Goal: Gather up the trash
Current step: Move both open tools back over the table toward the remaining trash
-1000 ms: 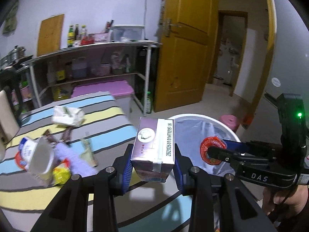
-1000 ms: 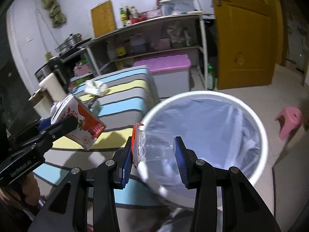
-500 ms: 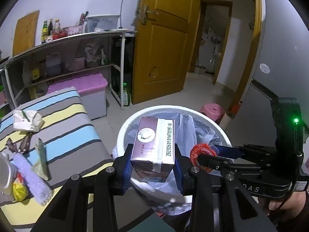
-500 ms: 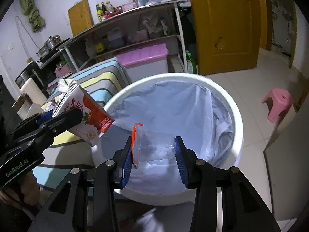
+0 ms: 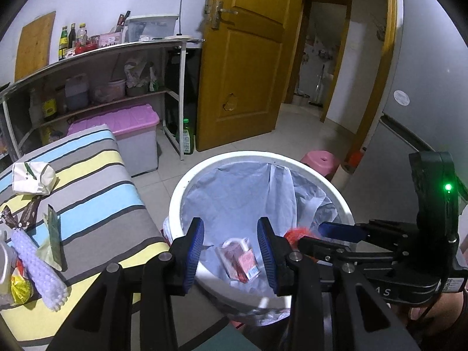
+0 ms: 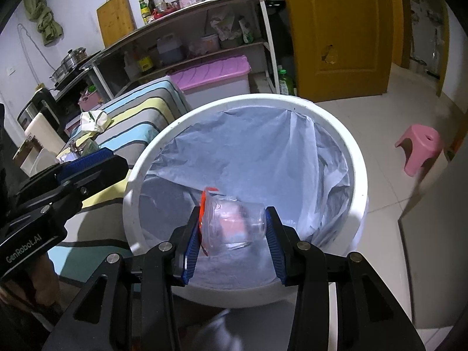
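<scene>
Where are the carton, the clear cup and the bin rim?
carton [image 5: 238,259]: left wrist view, its pink side face, lying inside the bin.
clear cup [image 6: 237,223]: right wrist view, its transparent wall between the fingers.
bin rim [image 6: 163,143]: right wrist view, upper-left white edge.

Striped table [image 5: 96,204] with crumpled carton [image 5: 32,177], wrappers [image 5: 52,238], purple brush [image 5: 39,269]

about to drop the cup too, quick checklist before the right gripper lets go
1. Right gripper over the bin: ok.
2. Clear cup held between the pads: ok.
3. Left gripper open, nothing in it: ok.
4. Carton lying inside the bin: ok.
5. Liner folded over the rim all round: cannot tell.
6. Cup empty: cannot tell.
</scene>
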Demonstrator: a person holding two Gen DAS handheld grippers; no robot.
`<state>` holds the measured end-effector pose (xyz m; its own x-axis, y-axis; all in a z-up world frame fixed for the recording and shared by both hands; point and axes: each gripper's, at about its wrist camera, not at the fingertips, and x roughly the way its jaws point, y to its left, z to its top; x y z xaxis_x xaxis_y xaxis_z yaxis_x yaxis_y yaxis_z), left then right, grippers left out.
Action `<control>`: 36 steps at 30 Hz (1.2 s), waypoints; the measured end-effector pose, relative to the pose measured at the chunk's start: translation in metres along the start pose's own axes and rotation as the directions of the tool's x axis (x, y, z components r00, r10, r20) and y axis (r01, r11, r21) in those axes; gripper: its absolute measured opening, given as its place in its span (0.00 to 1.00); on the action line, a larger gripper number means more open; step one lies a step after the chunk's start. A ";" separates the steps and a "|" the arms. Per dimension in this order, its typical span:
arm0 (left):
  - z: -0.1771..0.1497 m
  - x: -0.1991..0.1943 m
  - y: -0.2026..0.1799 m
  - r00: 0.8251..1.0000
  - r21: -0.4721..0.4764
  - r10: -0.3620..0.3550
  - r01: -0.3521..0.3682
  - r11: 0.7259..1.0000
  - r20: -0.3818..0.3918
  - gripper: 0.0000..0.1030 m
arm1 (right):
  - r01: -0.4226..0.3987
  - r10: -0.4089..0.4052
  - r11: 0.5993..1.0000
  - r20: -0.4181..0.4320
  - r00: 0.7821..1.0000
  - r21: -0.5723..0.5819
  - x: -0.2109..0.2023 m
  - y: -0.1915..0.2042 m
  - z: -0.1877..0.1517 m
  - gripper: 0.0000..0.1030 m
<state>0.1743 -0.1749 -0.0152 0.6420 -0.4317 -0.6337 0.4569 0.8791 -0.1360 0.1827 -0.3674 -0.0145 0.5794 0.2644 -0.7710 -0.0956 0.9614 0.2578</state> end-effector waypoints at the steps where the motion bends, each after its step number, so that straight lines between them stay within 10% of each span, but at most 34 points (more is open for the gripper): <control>1: 0.000 -0.002 0.001 1.000 -0.003 0.004 -0.004 1.000 0.003 0.37 | 0.005 -0.005 1.000 0.005 1.000 -0.003 -0.002 0.001 0.000 0.43; 36: -0.050 -0.122 0.067 0.972 -0.165 0.221 -0.205 0.965 0.085 0.37 | -0.096 0.117 0.966 0.076 0.990 -0.241 -0.040 0.117 -0.009 0.43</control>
<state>0.0961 -0.0535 0.0147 0.7769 -0.2420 -0.5812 0.2076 0.9700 -0.1263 0.1409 -0.2651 0.0411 0.6238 0.3687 -0.6891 -0.3432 0.9214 0.1823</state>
